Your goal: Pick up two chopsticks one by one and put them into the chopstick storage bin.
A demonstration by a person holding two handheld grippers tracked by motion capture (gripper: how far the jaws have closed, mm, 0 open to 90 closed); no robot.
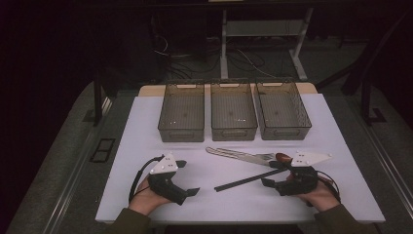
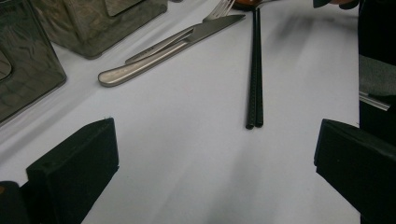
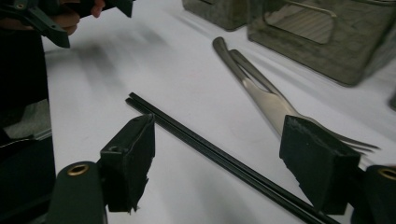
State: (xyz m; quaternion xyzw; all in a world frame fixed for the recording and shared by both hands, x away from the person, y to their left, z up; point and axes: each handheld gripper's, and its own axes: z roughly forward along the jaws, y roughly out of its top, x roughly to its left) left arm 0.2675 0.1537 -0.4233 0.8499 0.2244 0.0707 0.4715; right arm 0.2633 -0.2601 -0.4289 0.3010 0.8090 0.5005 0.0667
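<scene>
A pair of black chopsticks (image 1: 248, 179) lies slanted on the white table. Just beyond it, a steel knife (image 1: 233, 153) and fork (image 1: 263, 157) lie together, with a reddish-brown utensil end (image 1: 282, 157) at their right tip. My right gripper (image 1: 269, 174) is open at the chopsticks' right end. In the right gripper view the chopsticks (image 3: 196, 140) run between the spread jaws of that gripper (image 3: 217, 123), and its pads stay clear of them. My left gripper (image 1: 190, 177) rests open at the front left, nothing between its jaws (image 2: 215, 130); the chopsticks (image 2: 255, 70) and knife (image 2: 173, 51) lie ahead.
Three mesh bins stand in a row at the back: left (image 1: 181, 129), middle (image 1: 234, 132) and right (image 1: 285, 132). White tabletop (image 1: 146, 146) spreads around the cutlery. The table's front edge runs just below both hands.
</scene>
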